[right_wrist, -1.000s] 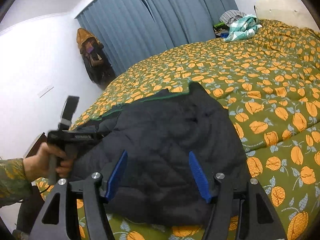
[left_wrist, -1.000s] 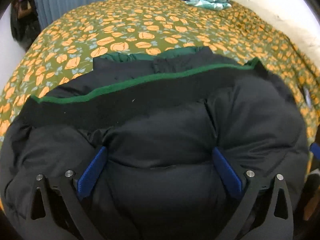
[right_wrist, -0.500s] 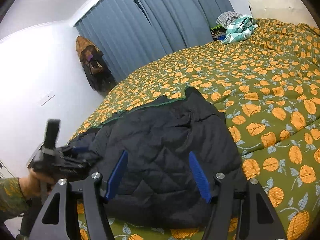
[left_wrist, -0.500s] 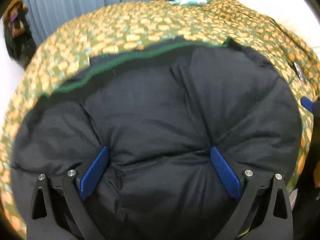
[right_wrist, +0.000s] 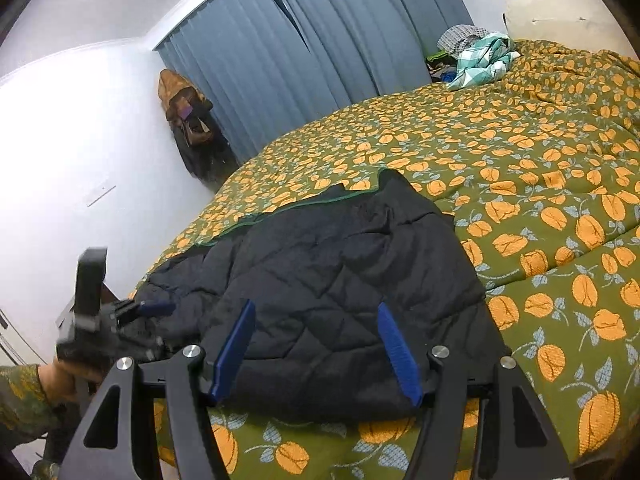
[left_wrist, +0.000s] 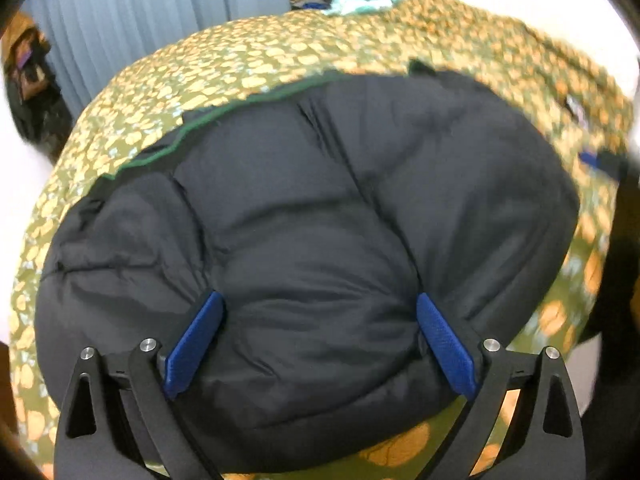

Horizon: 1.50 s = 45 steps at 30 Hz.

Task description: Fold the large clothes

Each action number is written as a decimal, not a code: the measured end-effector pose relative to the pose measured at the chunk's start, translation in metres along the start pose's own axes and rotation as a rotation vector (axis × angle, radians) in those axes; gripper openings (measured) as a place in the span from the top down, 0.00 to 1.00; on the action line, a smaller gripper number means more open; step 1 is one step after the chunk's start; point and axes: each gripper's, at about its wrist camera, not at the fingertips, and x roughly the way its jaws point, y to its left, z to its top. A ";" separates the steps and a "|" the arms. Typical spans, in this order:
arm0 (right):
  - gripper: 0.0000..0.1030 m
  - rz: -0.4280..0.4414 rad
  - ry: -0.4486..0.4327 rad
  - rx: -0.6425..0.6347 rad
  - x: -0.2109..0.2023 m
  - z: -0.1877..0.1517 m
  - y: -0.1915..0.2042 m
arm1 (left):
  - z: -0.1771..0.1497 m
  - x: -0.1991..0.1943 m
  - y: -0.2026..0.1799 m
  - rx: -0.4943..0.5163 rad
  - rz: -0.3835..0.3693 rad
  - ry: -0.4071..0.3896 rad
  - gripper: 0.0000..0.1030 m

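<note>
Left wrist: left gripper fingers spread wide over black jacket.

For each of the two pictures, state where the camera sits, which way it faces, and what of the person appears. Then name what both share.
Left wrist: on the left gripper, looking down close over the black jacket; only its fingers show.
Right wrist: on the right gripper, facing across the bed toward the curtains; its fingers and the person's left hand show.
Shared: jacket, bed, curtains.
</note>
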 end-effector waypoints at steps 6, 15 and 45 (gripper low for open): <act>0.37 -0.003 0.026 -0.026 0.009 -0.002 0.006 | 0.005 0.022 -0.001 -0.027 0.015 0.019 0.02; 0.37 -0.019 0.007 0.003 0.004 -0.001 -0.004 | -0.022 -0.009 -0.027 0.050 0.071 -0.008 0.04; 0.18 0.059 0.045 0.827 0.047 -0.042 -0.105 | 0.022 0.018 -0.032 -0.025 -0.191 -0.004 0.01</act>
